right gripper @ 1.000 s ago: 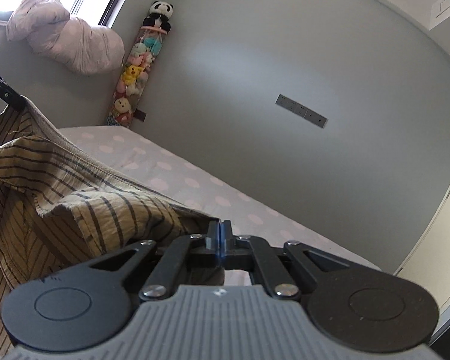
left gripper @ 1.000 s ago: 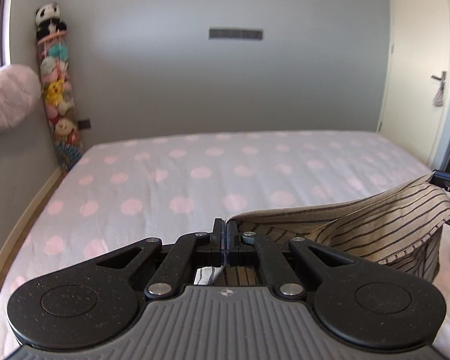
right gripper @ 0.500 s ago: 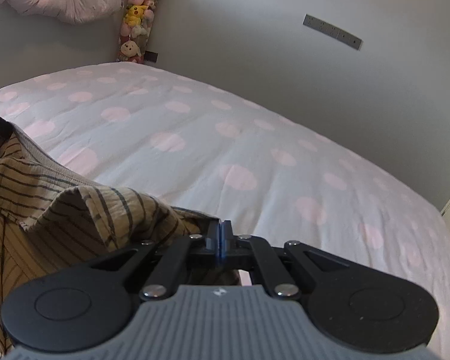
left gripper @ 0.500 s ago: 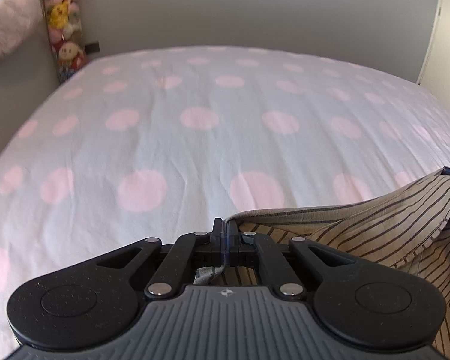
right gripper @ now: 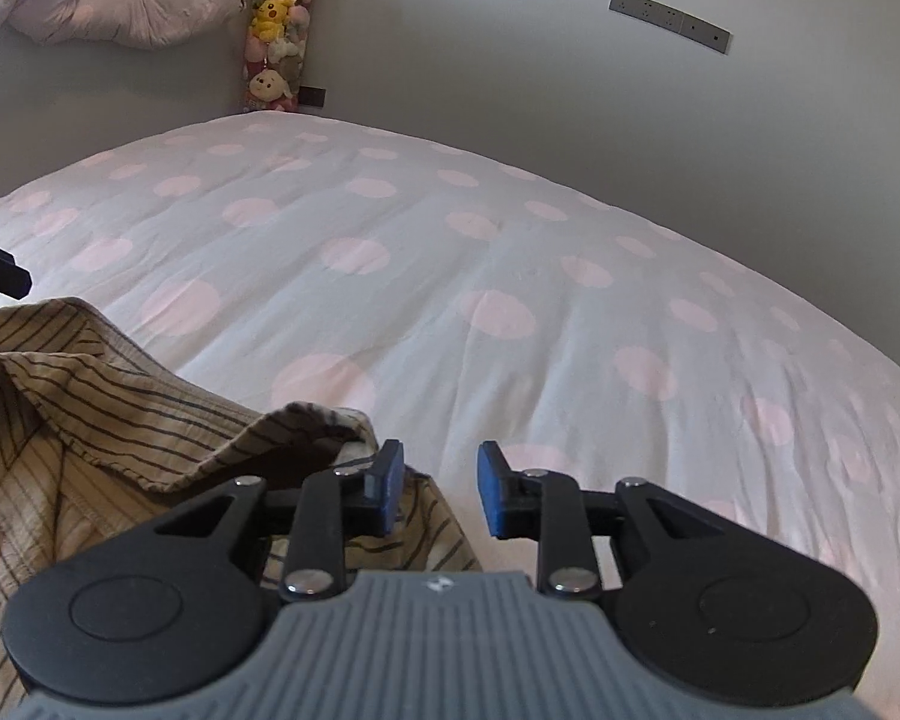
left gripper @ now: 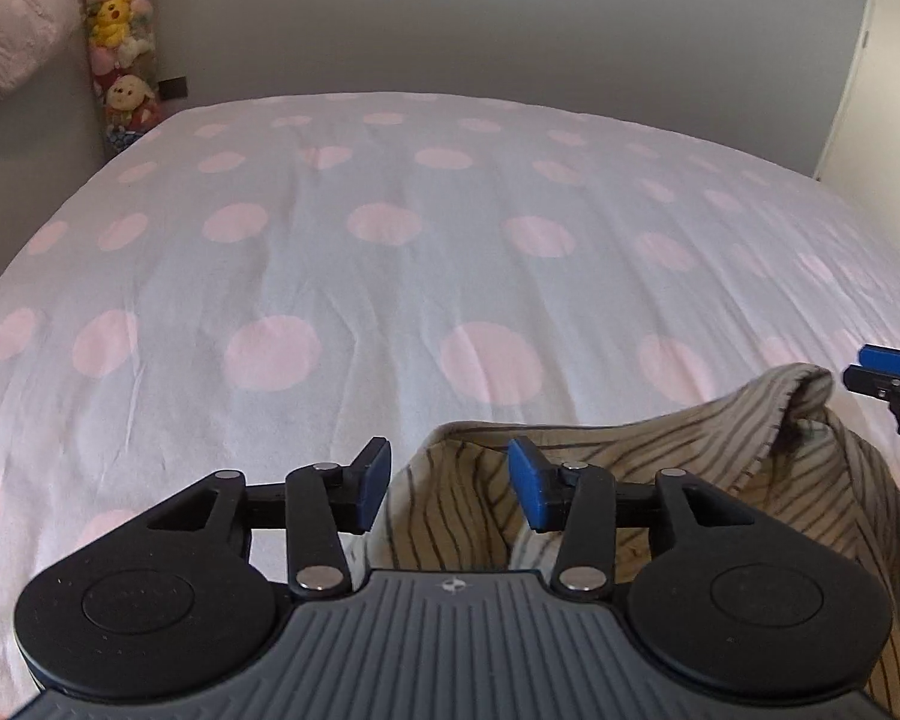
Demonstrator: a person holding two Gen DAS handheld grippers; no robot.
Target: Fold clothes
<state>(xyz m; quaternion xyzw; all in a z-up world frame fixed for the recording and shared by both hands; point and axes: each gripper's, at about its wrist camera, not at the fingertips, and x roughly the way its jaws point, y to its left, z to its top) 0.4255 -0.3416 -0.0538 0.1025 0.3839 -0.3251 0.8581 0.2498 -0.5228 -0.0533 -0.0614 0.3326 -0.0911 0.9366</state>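
Both tools spread wide: left gripper [left gripper: 448, 483] and right gripper [right gripper: 437, 488] grip nothing, the crumpled tan black-striped cotton shirt [left gripper: 678, 480] slumped between them at six o'clock on the pink-dotted white bedsheet [left gripper: 390, 276]

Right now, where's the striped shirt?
On the bed, crumpled at its near edge between the open left gripper and right gripper: striped shirt.

Left gripper [left gripper: 448, 483]: matte black, speckled linkage arms on two round discs, silver rivets at the pivots, blue pads [left gripper: 373, 483] on the fingers, ribbed grey housing behind with a small white emblem. Right gripper [right gripper: 438, 489]: same black, blue and grey build.
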